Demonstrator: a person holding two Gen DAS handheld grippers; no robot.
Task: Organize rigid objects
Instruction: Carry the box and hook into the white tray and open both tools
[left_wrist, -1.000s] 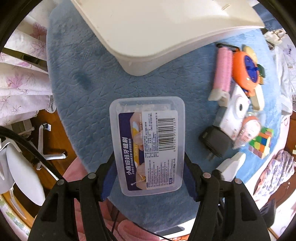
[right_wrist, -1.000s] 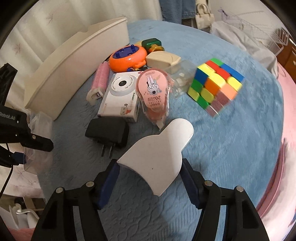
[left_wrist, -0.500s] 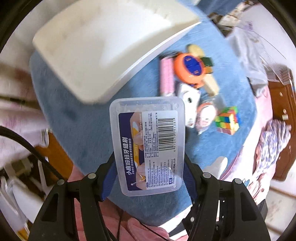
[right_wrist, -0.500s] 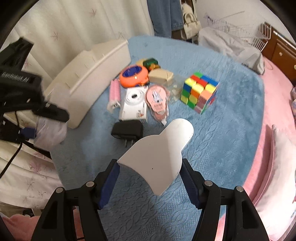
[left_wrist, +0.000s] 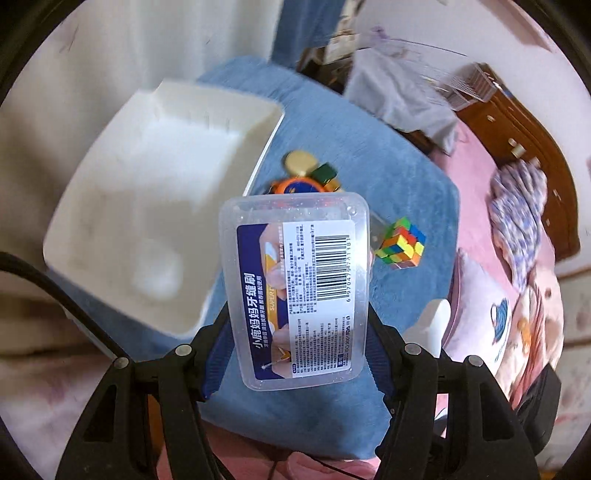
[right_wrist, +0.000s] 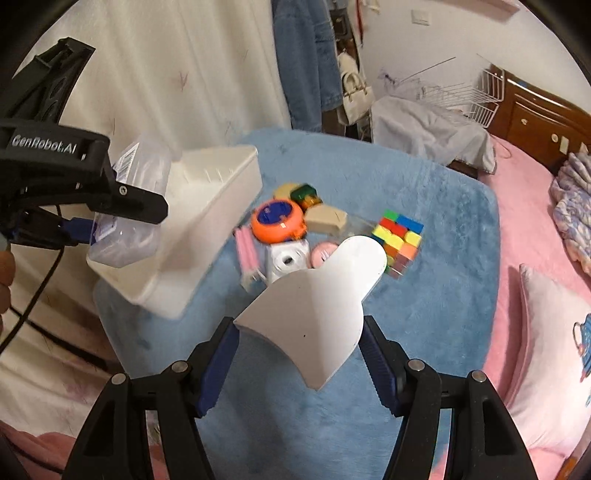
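My left gripper (left_wrist: 297, 341) is shut on a clear plastic box with a blue barcode label (left_wrist: 295, 284) and holds it high, beside the open white storage bin (left_wrist: 147, 206). In the right wrist view the left gripper (right_wrist: 122, 206) and its box (right_wrist: 125, 240) hang over the bin's near end (right_wrist: 207, 229). My right gripper (right_wrist: 299, 350) is shut on a flat white plastic piece (right_wrist: 314, 302), lifted above the blue mat (right_wrist: 424, 314).
On the mat lie a colour cube (right_wrist: 399, 240), an orange round gadget (right_wrist: 277, 221), a white camera-like box (right_wrist: 286, 260), a pink roller (right_wrist: 245, 253), a beige piece (right_wrist: 325, 219) and a green block (right_wrist: 304, 194). Pink bedding (right_wrist: 535, 332) is to the right.
Both grippers have risen well above the mat with their objects. The left gripper has swung the clear box up beside the white bin.
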